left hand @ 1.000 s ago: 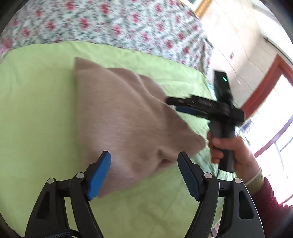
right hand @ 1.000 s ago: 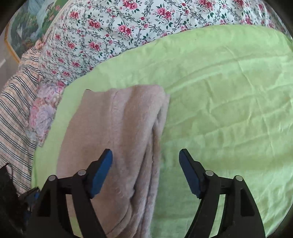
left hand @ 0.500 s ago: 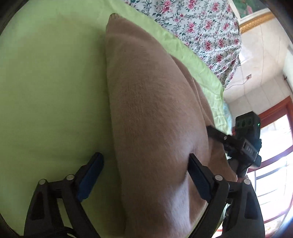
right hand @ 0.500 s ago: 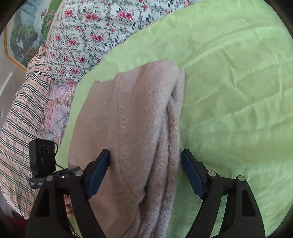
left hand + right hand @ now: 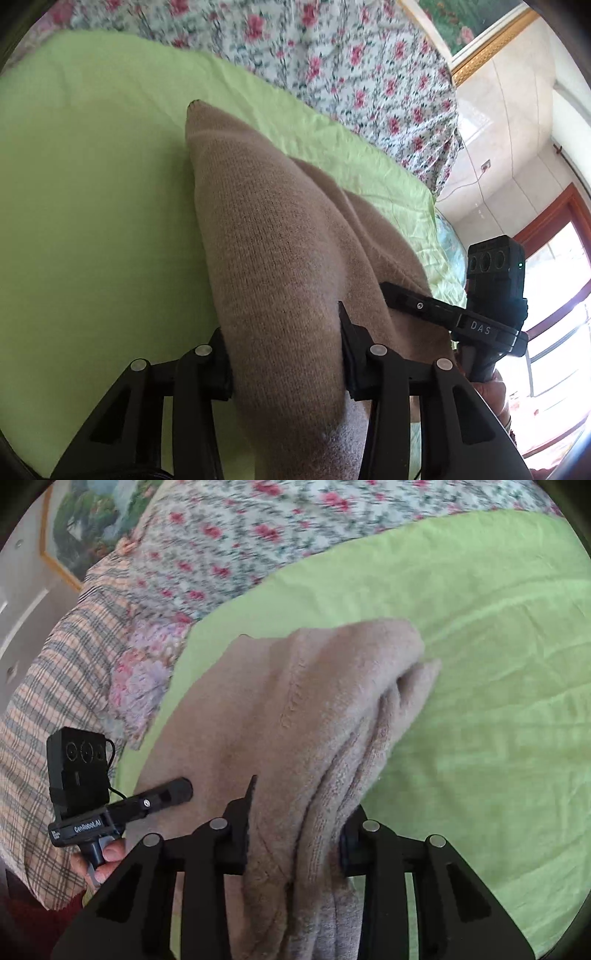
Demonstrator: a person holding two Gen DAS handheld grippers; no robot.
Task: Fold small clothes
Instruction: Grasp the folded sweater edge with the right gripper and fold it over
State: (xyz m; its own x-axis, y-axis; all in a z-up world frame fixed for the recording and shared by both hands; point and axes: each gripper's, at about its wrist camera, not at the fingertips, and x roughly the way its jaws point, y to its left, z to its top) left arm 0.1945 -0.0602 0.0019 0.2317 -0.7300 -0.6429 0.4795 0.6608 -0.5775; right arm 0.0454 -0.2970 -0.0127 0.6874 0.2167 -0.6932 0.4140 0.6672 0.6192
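On the green bedsheet [image 5: 498, 635], one tan knit garment [image 5: 273, 236]. Two claws, left claw [image 5: 284, 354] and right claw [image 5: 295, 834], have just closed, each pinching its near edge.

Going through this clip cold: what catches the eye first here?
A tan knitted garment bunched up the middle of a lime-green sheet, pinched at its near end by the left gripper and the right gripper, whose jaws have just been closing. Behind lies a floral bedcover.
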